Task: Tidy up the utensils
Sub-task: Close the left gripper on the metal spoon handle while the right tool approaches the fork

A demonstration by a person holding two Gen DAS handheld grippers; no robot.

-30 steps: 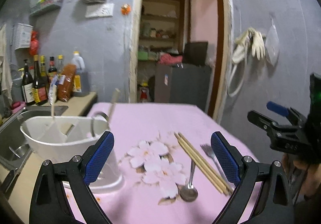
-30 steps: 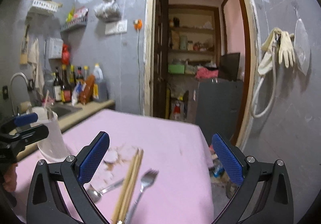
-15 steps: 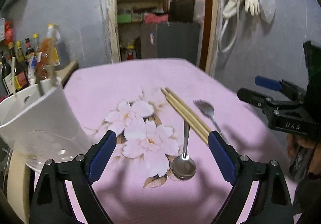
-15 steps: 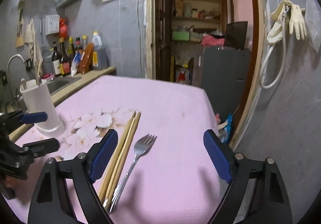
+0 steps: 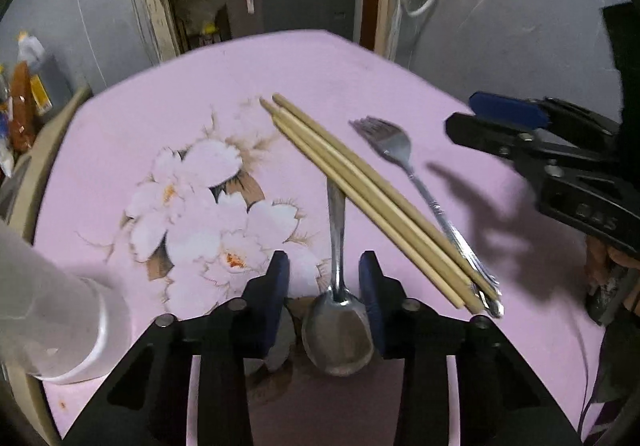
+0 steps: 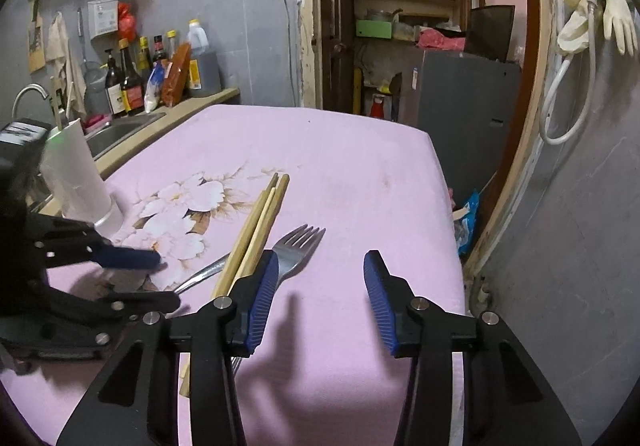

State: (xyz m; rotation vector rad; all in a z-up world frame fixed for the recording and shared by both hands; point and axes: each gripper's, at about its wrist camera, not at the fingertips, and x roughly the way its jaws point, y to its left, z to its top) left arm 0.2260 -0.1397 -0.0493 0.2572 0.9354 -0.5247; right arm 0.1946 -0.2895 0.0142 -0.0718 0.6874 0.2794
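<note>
Left wrist: spoon bowl (image 5: pixel 338 330) between left tongs (image 5: pixel 324 282).

The chopsticks (image 5: pixel 372 194) lie across the spoon (image 5: pixel 338 310) handle, the fork (image 5: pixel 420 186) just right.

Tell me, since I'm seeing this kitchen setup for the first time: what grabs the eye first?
The left tongs straddle the spoon at the near edge of the pink flowered tablecloth; they have just been closing, though no grip shows. Chopsticks lie across the spoon's handle, a fork beside them. The right tongs hover, nothing between them.
</note>
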